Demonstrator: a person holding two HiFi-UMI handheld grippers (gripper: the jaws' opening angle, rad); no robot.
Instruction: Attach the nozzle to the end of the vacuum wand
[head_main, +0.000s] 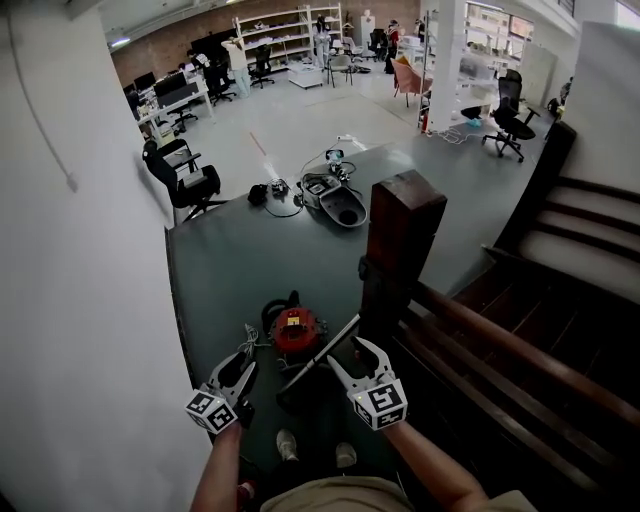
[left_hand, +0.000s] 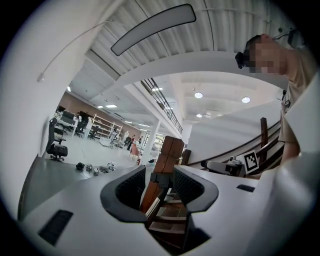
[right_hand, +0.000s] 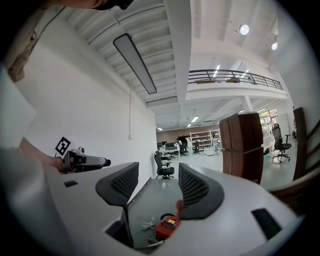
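A red canister vacuum (head_main: 295, 330) sits on the grey floor mat (head_main: 230, 260) just ahead of the person's feet. A thin silver wand (head_main: 322, 353) slants from it towards the wooden post. A grey oval head (head_main: 338, 205), perhaps the nozzle, lies among cables at the mat's far edge. My left gripper (head_main: 243, 372) is raised over the vacuum's left side, open and holding nothing. My right gripper (head_main: 350, 355) hovers over the wand, also open and empty. In the right gripper view the vacuum (right_hand: 167, 226) shows low between the open jaws of the right gripper (right_hand: 157, 187). The left gripper (left_hand: 160, 185) frames the post.
A dark wooden newel post (head_main: 398, 240) and stair rail (head_main: 520, 350) stand close on the right. A white wall (head_main: 80, 300) runs along the left. A black office chair (head_main: 185, 180) stands at the mat's far left corner. Desks and shelves fill the hall beyond.
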